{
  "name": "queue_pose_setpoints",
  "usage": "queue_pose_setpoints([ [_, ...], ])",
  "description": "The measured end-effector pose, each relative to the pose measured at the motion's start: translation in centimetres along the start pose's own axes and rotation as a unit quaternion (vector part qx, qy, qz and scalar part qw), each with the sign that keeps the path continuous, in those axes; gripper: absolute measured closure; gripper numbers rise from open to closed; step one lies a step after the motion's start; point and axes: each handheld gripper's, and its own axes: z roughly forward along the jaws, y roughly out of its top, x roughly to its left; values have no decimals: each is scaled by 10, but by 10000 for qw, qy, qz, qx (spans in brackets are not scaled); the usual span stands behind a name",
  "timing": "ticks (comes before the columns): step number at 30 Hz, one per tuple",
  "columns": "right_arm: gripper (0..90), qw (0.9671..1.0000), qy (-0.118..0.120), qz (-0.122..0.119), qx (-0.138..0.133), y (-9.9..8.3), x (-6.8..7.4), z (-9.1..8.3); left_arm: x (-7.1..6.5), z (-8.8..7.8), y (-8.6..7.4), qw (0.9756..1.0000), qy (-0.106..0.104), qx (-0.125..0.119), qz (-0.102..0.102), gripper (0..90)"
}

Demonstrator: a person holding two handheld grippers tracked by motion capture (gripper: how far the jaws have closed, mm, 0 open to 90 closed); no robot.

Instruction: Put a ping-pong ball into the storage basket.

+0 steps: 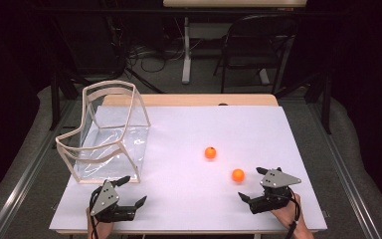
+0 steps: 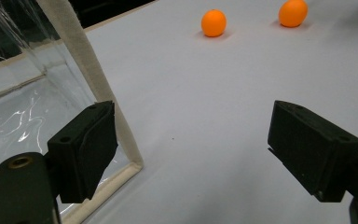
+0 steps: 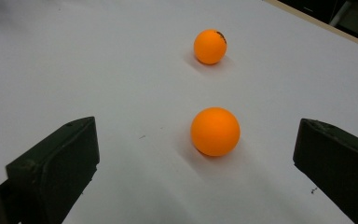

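Observation:
Two orange balls lie on the white table cover. The nearer ball (image 1: 238, 175) (image 3: 215, 131) rests just in front of my right gripper (image 1: 251, 183) (image 3: 193, 172), which is open, with the ball ahead of its spread jaws and untouched. The farther ball (image 1: 210, 153) (image 3: 210, 46) has a small dark mark and lies beyond it. My left gripper (image 1: 133, 190) (image 2: 200, 149) is open and empty at the front left, close to the near corner of a clear bag (image 1: 109, 132) with cream trim (image 2: 93, 84). Far off in the left gripper view lie the marked ball (image 2: 213, 23) and the other ball (image 2: 293, 12).
The white cover (image 1: 189, 209) spreads over the wooden table and the clear bag stands open-topped on its left side. A dark folding chair (image 1: 258, 45) and a table leg stand beyond the far edge. Grey rails run along both sides.

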Motion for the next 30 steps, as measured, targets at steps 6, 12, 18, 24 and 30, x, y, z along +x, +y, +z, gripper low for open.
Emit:
queue_pose_setpoints([
  [6, 0, 9999, 46, 70, 116, 0, -5, 3, 0, 2, 1, 10000, -26, 5, 28, 157],
  [12, 0, 9995, 138, 94, 285, 3, -9, 12, 0, 1, 1, 10000, -26, -3, 5, 157],
  [18, 0, 9990, 212, 50, 378, 9, -11, 22, 1, -1, 1, 10000, 26, -16, 13, 158],
  [24, 0, 9988, 234, 68, 434, 13, -16, 28, 2, 3, 0, 10000, -4, 10, 18, 157],
  [30, 0, 9983, 255, 118, 510, 14, -20, 34, 3, 5, 0, 10000, -42, 38, 42, 157],
])
